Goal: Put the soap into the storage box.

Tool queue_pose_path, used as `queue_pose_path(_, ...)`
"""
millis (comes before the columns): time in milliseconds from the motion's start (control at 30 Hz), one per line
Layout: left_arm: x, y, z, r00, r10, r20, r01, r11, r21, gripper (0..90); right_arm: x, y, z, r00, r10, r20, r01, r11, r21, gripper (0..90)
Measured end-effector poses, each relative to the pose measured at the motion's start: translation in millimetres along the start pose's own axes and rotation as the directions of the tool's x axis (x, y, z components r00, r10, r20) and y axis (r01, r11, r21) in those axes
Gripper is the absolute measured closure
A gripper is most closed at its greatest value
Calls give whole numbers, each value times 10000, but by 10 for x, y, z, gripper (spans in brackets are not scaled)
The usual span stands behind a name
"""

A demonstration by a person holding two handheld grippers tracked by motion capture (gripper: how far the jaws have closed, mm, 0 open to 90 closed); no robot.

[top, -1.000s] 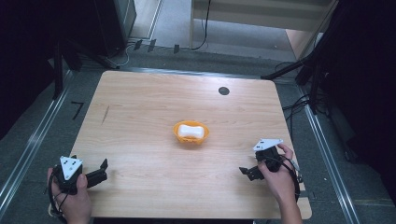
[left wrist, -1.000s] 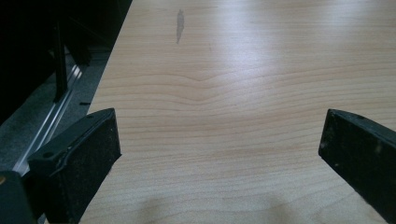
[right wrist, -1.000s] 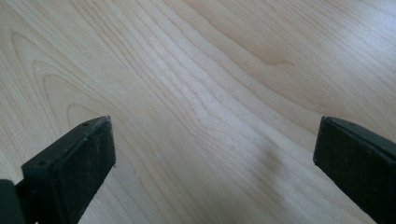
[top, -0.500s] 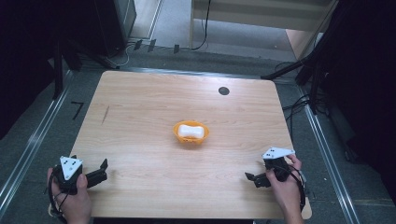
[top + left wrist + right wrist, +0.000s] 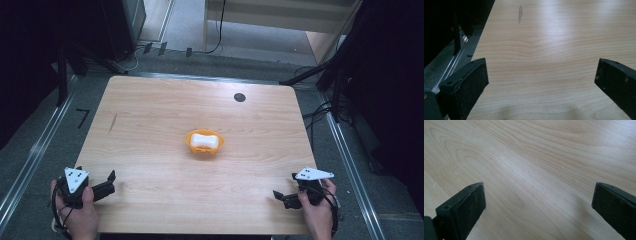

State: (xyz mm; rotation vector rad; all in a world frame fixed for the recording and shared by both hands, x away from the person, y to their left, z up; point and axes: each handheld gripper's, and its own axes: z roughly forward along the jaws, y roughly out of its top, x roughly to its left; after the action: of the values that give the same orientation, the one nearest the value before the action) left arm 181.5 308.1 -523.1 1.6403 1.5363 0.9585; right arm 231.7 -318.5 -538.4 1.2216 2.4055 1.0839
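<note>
An orange bowl (image 5: 192, 145) sits in the middle of the wooden table (image 5: 160, 110) with a white, rounded object (image 5: 204, 140) inside it. My left gripper (image 5: 111, 182), held in a hand at the near left corner, points right with its jaws apart. In the left gripper view it (image 5: 541, 72) is open over bare wood, close to the table's left edge. My right gripper (image 5: 280, 197), held at the near right corner, points left. The right gripper view shows it (image 5: 539, 195) open, nothing between its pads (image 5: 471, 202). Both grippers are far from the bowl.
A small black round spot (image 5: 239, 97) lies near the table's far edge and a dark streak (image 5: 113, 122) near its left side. Metal floor rails (image 5: 30, 160) run along both sides. Cables (image 5: 320, 112) and dark stands crowd the floor at the right and back.
The right gripper has drawn back toward the near right corner, away from the bowl. The left gripper and the bowl have stayed put.
</note>
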Motion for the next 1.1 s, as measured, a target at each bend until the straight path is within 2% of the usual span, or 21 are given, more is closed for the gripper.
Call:
queue_pose_path(633,-5,-3,-3,10000,19,-33,-19,10000,-69,0,-125,-447,-252,9952,919,348,-899,9945,-532,0)
queue_pose_path(800,-10,-4,-5,10000,32,-46,-32,10000,-79,0,-139,-504,-312,9934,1065,425,-1034,9922,-695,0)
queue_pose_path(1100,-15,-5,-6,10000,85,-47,-85,9999,-100,0,-123,-569,-376,9925,1058,604,-960,9846,-1464,0)
